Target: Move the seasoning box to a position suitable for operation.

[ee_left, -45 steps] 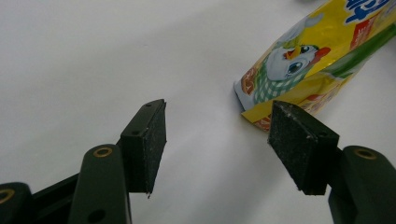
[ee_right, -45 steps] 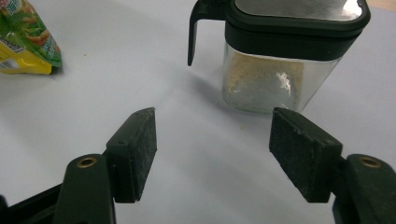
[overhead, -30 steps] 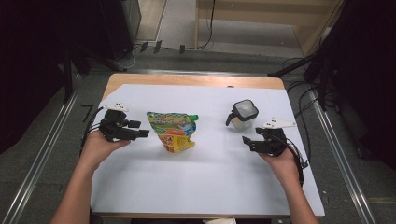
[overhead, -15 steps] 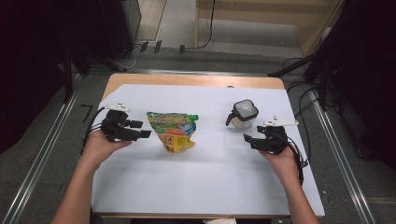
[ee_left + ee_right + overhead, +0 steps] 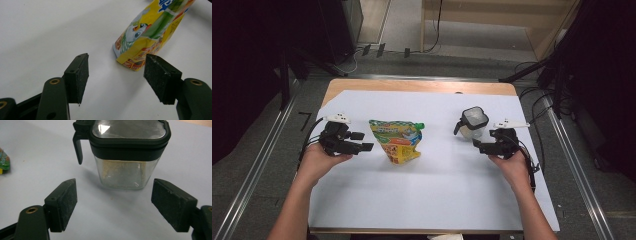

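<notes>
Pouch btwn grippers; jar nr right.

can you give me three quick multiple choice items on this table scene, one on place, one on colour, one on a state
1. Where does the snack pouch lie?
A. just ahead of the left gripper
B. beside the right gripper
C. on the wooden strip at the far edge

2. What colour is the lid of the clear container?
A. white
B. black
C. green

3. How do the right gripper's jaws stand?
A. closed on the container
B. closed on the pouch
C. open, nothing between them

Answers:
1 A, the high view shows the pouch at the left gripper's tips and the left gripper view has it just beyond the pads.
2 B, the right gripper view shows a black rim and handle around a clear top.
3 C, its pads stand wide apart short of the container; they have just been opening.
</notes>
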Demonstrator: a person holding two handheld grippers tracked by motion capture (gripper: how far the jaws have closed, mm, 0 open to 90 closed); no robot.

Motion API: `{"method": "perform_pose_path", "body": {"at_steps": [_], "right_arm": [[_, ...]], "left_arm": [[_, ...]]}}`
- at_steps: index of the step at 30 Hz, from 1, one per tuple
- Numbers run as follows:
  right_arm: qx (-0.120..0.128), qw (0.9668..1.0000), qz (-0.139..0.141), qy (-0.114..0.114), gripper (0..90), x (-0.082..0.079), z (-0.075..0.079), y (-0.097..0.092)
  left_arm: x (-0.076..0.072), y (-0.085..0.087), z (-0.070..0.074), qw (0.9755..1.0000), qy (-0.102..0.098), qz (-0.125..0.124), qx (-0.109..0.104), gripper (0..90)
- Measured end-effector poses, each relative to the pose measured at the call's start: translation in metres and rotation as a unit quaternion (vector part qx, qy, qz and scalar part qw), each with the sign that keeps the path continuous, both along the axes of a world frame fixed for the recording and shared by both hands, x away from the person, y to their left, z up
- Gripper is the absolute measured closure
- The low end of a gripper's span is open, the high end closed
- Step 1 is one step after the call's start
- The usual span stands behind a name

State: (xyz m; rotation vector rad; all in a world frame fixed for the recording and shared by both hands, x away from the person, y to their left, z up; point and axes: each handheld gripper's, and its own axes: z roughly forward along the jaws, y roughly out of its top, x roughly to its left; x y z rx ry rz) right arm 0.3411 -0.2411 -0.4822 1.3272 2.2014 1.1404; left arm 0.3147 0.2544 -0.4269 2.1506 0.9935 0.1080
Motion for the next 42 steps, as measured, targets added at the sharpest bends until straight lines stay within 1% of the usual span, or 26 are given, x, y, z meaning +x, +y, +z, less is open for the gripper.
{"method": "perform_pose_path", "body": {"at_steps": [2, 5, 7, 9, 10, 12, 14, 19, 23, 26, 31, 33, 39, 42], "right_arm": [[0.008, 1.0, -0.005, 0.001, 18.7, 0.004, -0.001, 0.001], [0.003, 1.0, -0.004, 0.003, 16.6, 0.01, -0.003, 0.004], [-0.001, 1.0, -0.004, 0.004, 14.7, 0.015, -0.005, 0.007], [-0.002, 1.0, -0.004, 0.002, 13.6, 0.019, -0.006, 0.009], [-0.002, 1.0, -0.005, -0.004, 12.8, 0.021, -0.007, 0.011], [-0.006, 0.9999, -0.011, -0.003, 12.9, 0.025, -0.008, 0.012], [-0.003, 0.9999, -0.012, -0.002, 12.9, 0.03, -0.01, 0.012], [0.003, 0.9999, -0.014, -0.006, 12.8, 0.039, -0.013, 0.016], [-0.004, 0.9998, -0.02, -0.008, 12.8, 0.046, -0.018, 0.02], [-0.001, 0.9996, -0.026, -0.013, 12.8, 0.051, -0.021, 0.023], [-0.007, 0.999, -0.028, -0.033, 13.0, 0.056, -0.024, 0.029], [-0.005, 0.9988, -0.03, -0.038, 13.2, 0.058, -0.025, 0.031], [-0.008, 0.9984, -0.03, -0.047, 14.4, 0.059, -0.026, 0.032], [-0.01, 0.9984, -0.031, -0.047, 15.0, 0.059, -0.026, 0.033]], "left_arm": [[-0.002, -0.001, 0.0, 1.0, 0.001, 0.0, 0.002, 37.4], [-0.005, -0.001, -0.001, 1.0, 0.002, -0.001, 0.006, 37.2], [-0.006, -0.001, -0.001, 1.0, 0.002, -0.001, 0.006, 37.1], [-0.008, -0.001, -0.001, 1.0, 0.001, 0.0, 0.004, 37.1], [-0.009, -0.001, -0.001, 1.0, 0.001, 0.0, 0.003, 37.1], [-0.01, 0.0, -0.001, 1.0, 0.0, -0.001, 0.004, 37.1], [-0.011, 0.003, -0.001, 1.0, -0.001, 0.0, 0.002, 37.0], [-0.014, 0.008, 0.0, 1.0, 0.0, 0.009, 0.001, 37.0], [-0.016, 0.008, -0.001, 0.9999, -0.001, 0.013, 0.0, 37.0], [-0.018, 0.009, -0.002, 0.9999, 0.001, 0.012, 0.003, 37.0], [-0.021, 0.01, -0.002, 0.9999, 0.003, 0.014, 0.003, 37.0], [-0.022, 0.011, -0.002, 0.9999, 0.003, 0.013, 0.001, 37.0], [-0.025, 0.012, -0.001, 0.9999, 0.004, 0.015, -0.004, 37.0], [-0.025, 0.011, -0.001, 0.9999, 0.004, 0.011, -0.006, 37.0]]}}
